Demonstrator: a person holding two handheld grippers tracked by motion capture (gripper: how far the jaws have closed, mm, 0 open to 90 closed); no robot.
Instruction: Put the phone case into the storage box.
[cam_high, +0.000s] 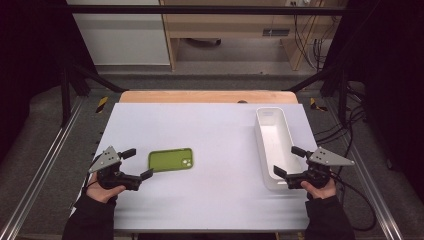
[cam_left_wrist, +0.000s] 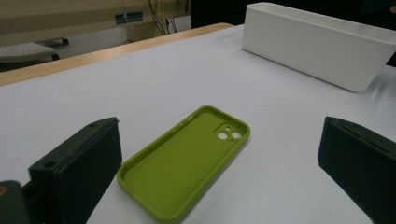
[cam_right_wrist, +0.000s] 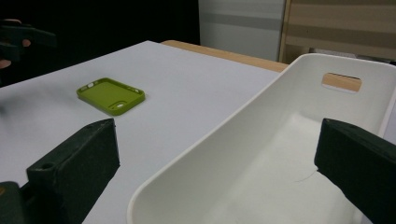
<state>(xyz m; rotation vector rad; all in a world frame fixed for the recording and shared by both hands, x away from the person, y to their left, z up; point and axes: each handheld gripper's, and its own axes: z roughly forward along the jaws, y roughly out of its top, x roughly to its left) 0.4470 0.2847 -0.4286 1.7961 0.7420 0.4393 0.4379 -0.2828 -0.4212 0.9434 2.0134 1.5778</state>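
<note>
Here, flat lime-green silicone phone case (cam_high: 170, 160) just right of open, empty left gripper (cam_high: 138, 164), long axis toward it; right gripper (cam_high: 288, 162) open, empty, at white plastic bin (cam_high: 264, 145).

Green phone case (cam_left_wrist: 184, 163) between wide-apart jaws, white bin (cam_left_wrist: 317, 42) beyond.

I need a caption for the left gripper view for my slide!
Green rubbery phone case lying hollow side up on the white table, between the open left tool jaws, white plastic bin behind.
</note>
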